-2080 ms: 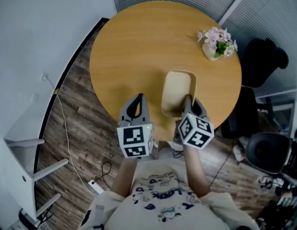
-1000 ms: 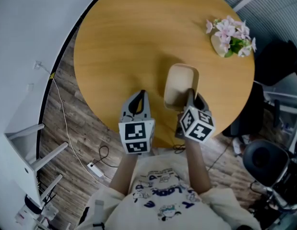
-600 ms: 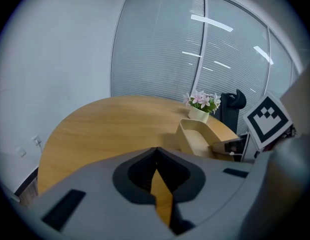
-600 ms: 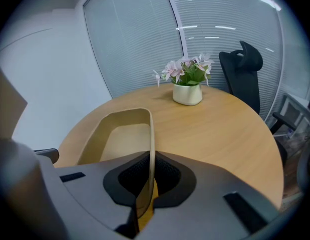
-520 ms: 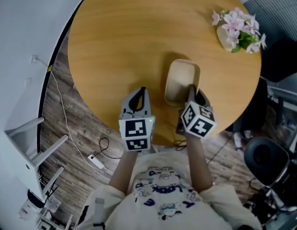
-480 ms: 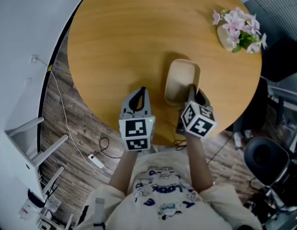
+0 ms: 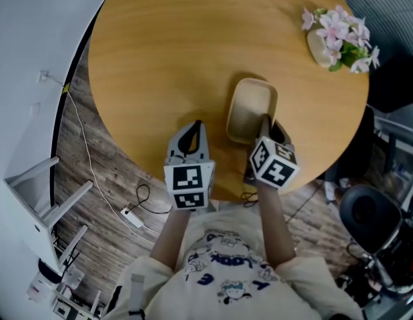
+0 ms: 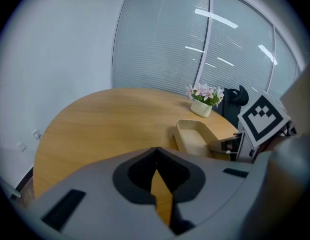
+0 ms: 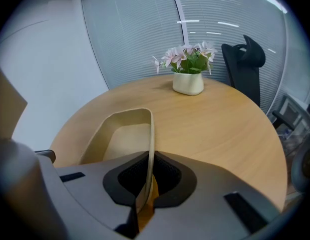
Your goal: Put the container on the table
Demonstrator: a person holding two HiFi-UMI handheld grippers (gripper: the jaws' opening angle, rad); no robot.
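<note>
The right tool (image 9: 146,165) pinches one thin side wall of the container (image 7: 249,109). The container is near the close edge of the desk (image 7: 173,59), low over it or on it; I cannot tell which. The left tool (image 8: 155,152) is pressed together with nothing in it. Held by just one wall, the container could tip or slip out. If it is let go too near the edge, it might fall to the floor.

One container (image 7: 249,109), one flowerpot (image 7: 319,47), one table (image 7: 173,59), two grippers (image 7: 195,125) (image 7: 265,121).
</note>
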